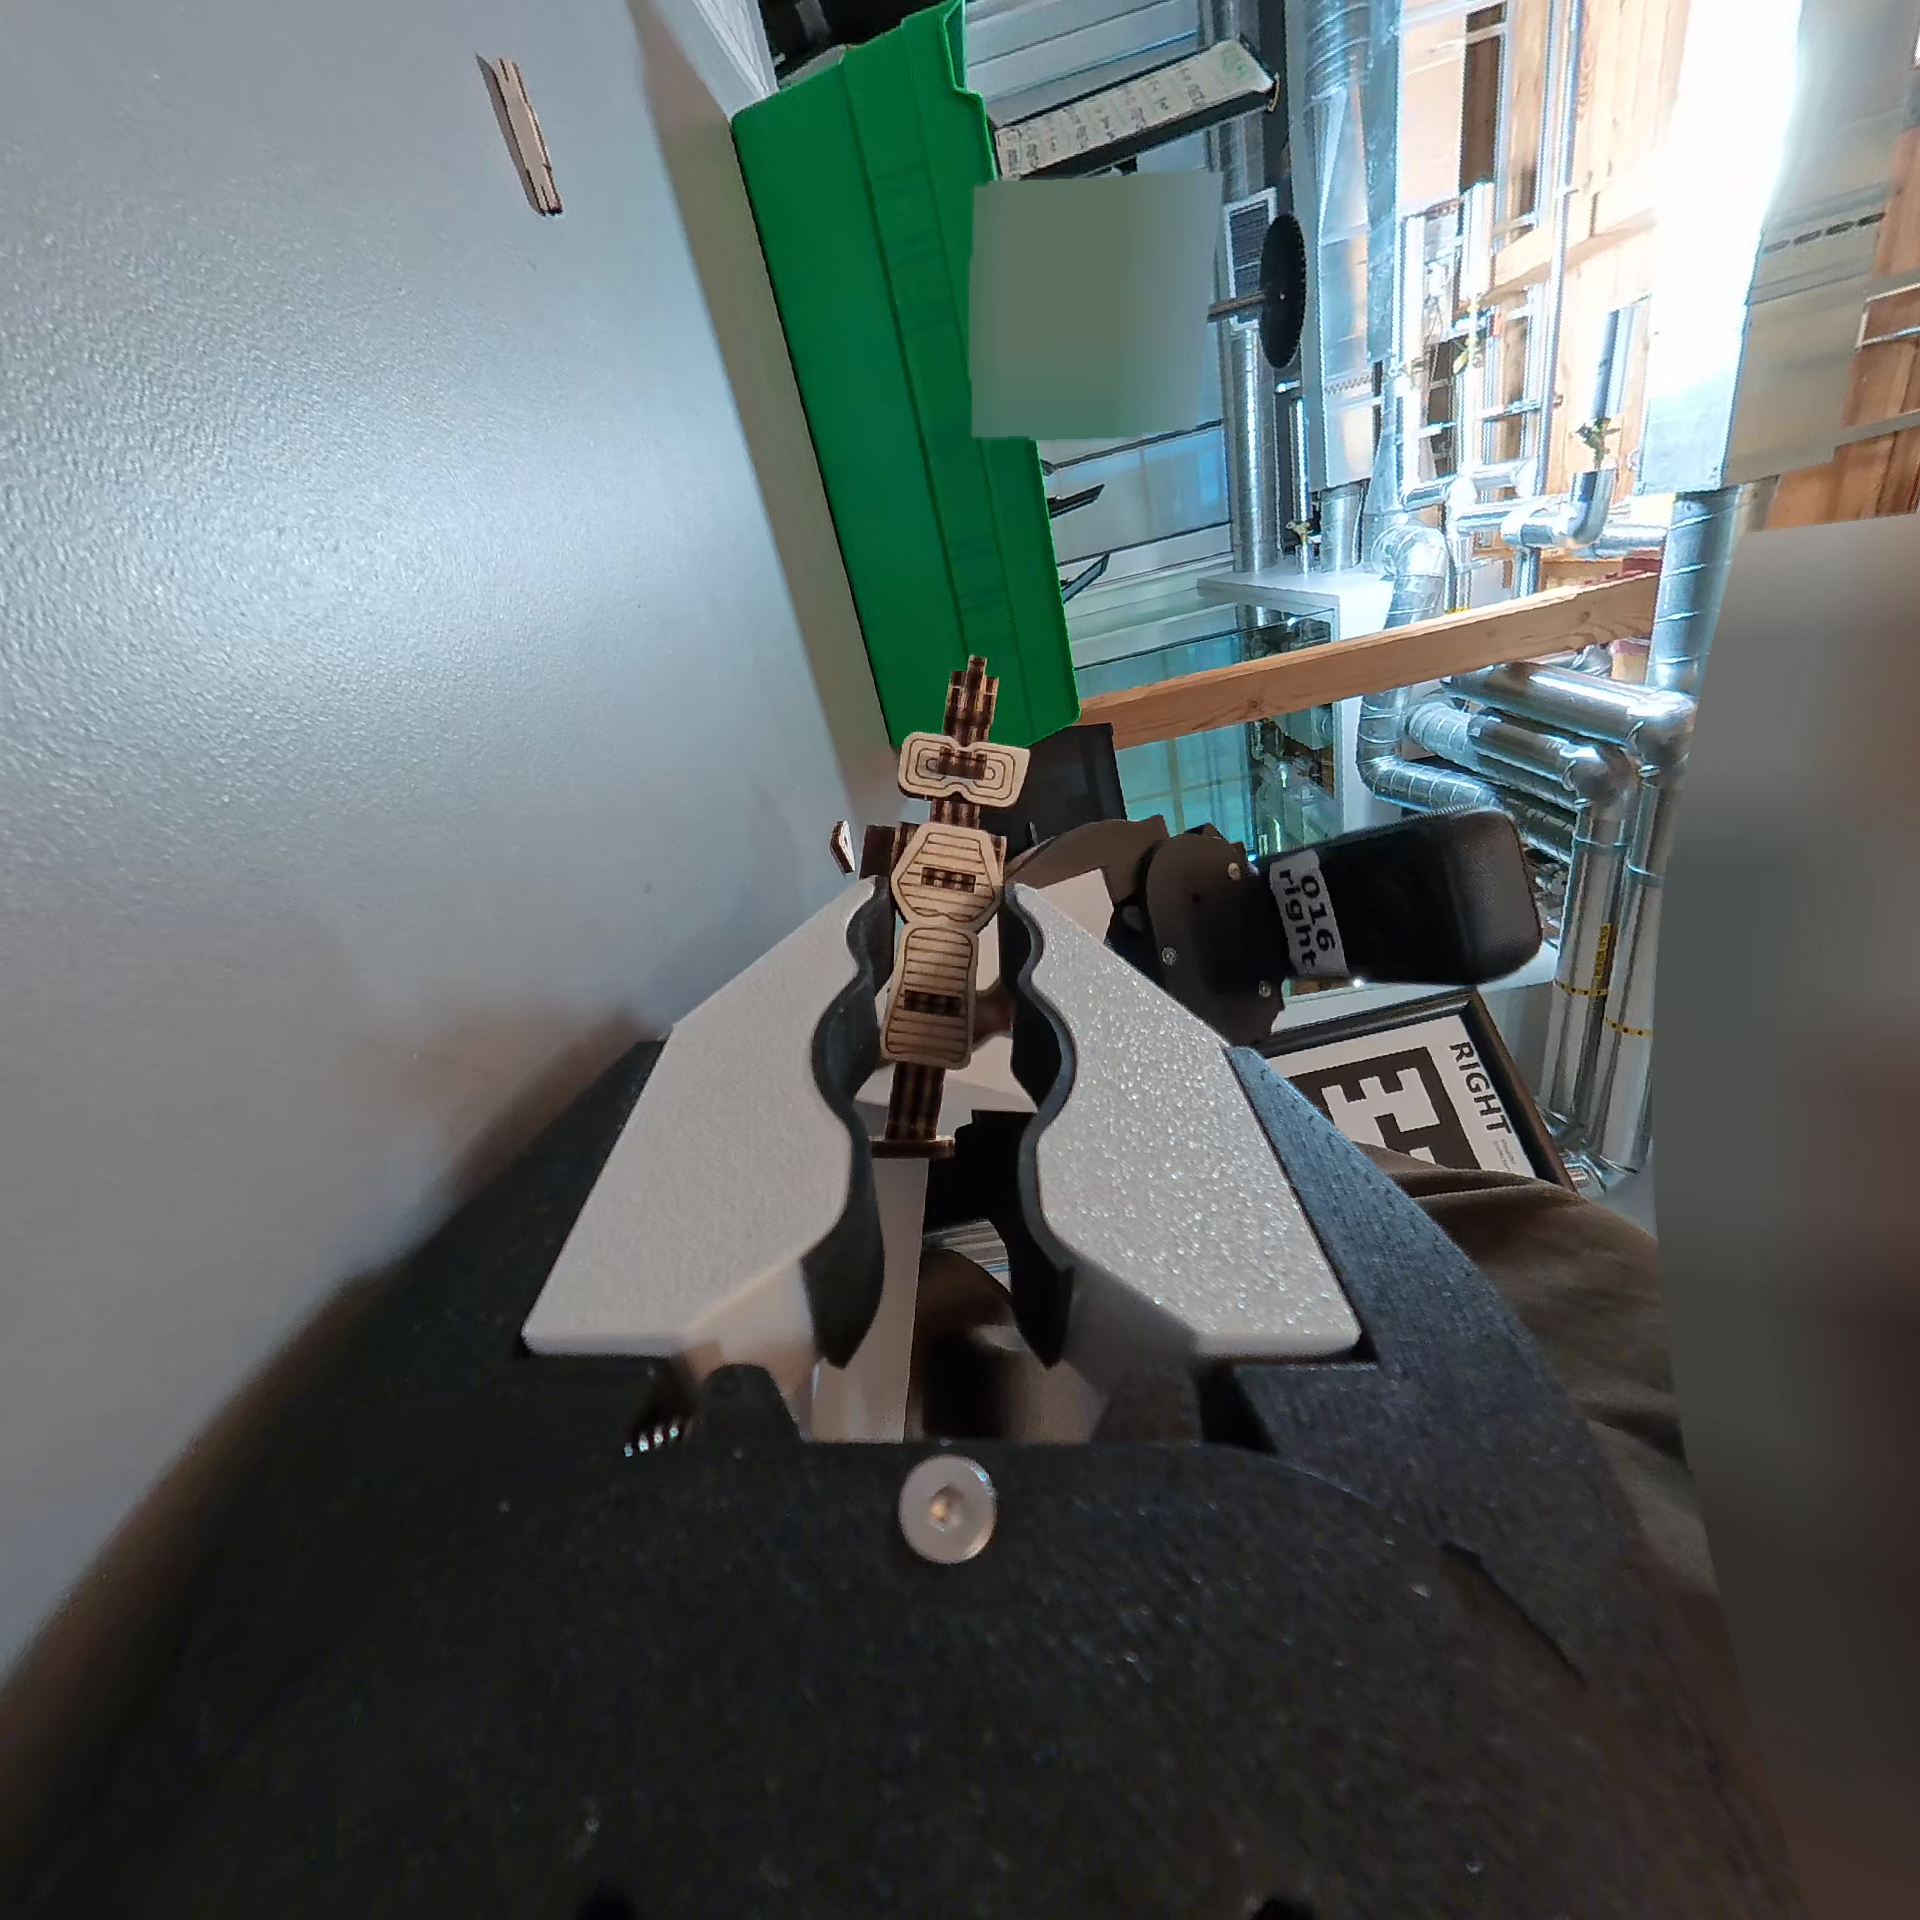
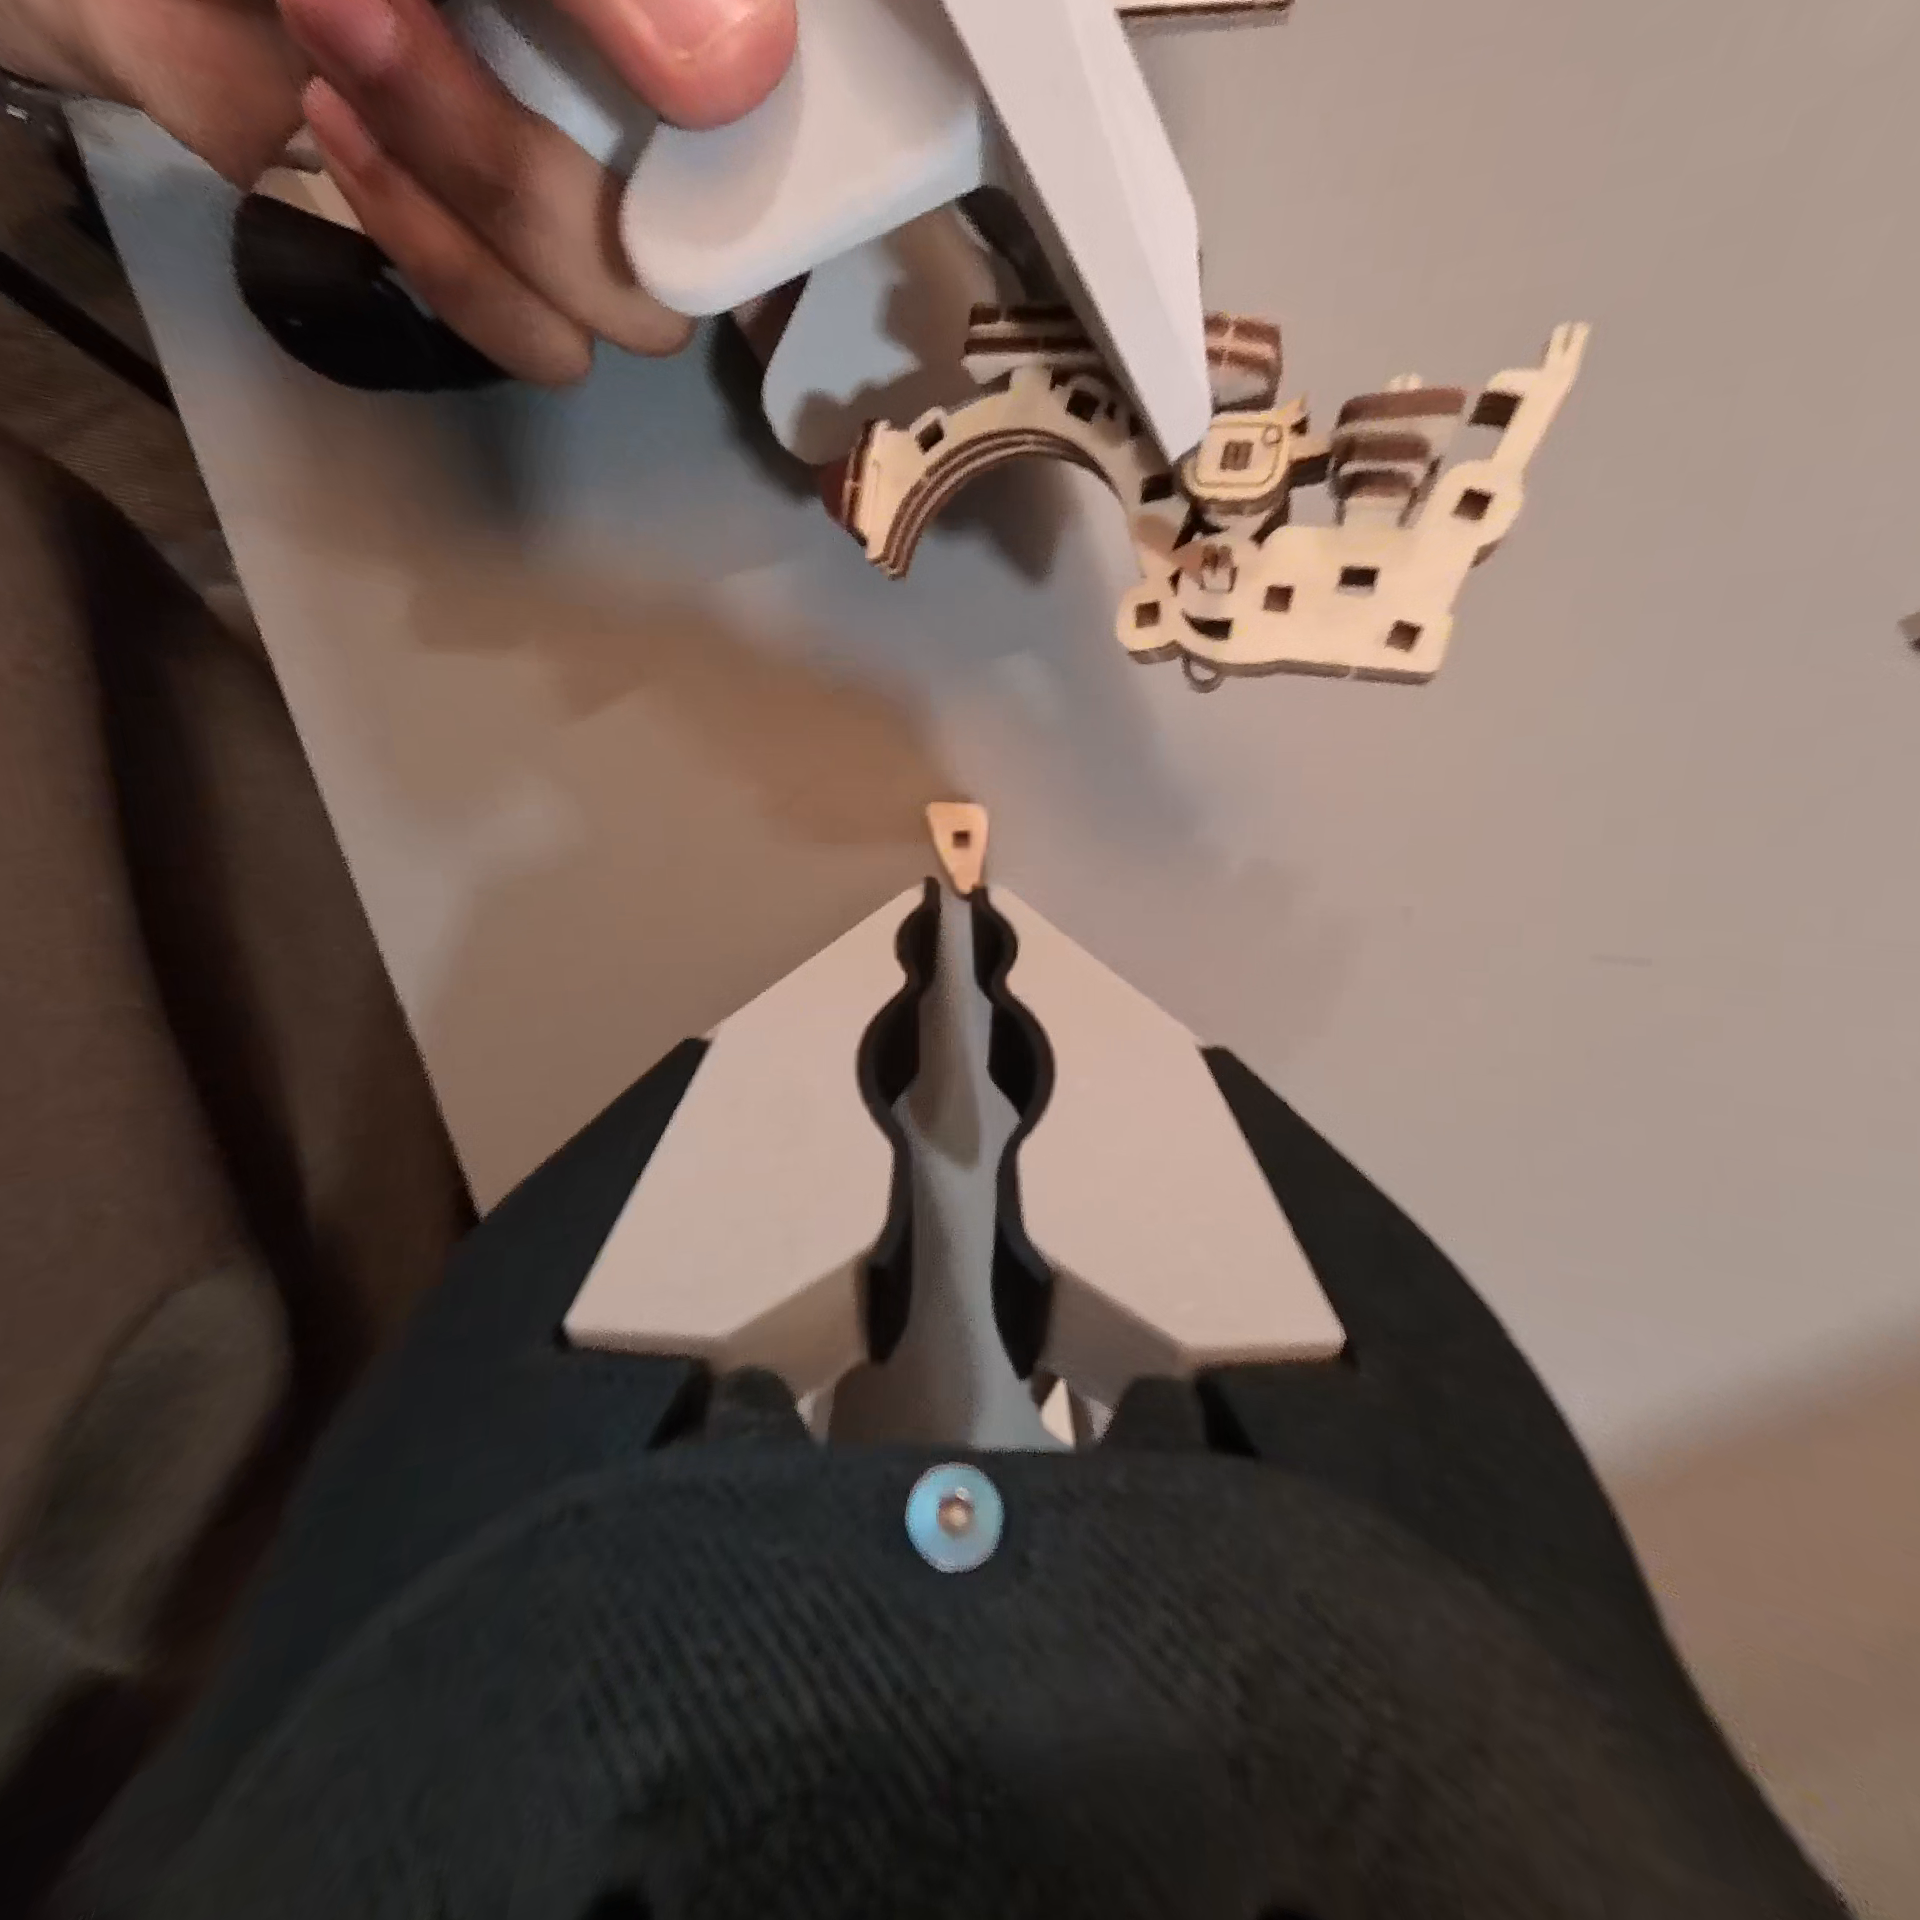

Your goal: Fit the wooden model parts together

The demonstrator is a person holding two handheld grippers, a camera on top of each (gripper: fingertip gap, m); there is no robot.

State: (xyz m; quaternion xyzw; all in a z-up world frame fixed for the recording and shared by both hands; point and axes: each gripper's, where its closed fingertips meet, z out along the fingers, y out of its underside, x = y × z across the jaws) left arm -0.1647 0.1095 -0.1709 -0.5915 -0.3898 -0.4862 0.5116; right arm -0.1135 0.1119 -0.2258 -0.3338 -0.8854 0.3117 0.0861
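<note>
Between closed fingers, upright wooden model (image 1: 940,914)

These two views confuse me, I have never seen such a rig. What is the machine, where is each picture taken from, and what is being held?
There is no robot: a person holds a pair of hand-held tongs in each hand, each with a camera looking along its fingers.

The left wrist view shows the left tongs shut on a half-built wooden model. The right tongs' body appears behind it, and a green bin beyond.

The right wrist view shows the right tongs shut on a small wedge-shaped wooden piece over the grey table. Farther off, the person's hand grips the left tongs, which hold the same model seen side-on.

A thin wooden strip lies on the table.
</note>
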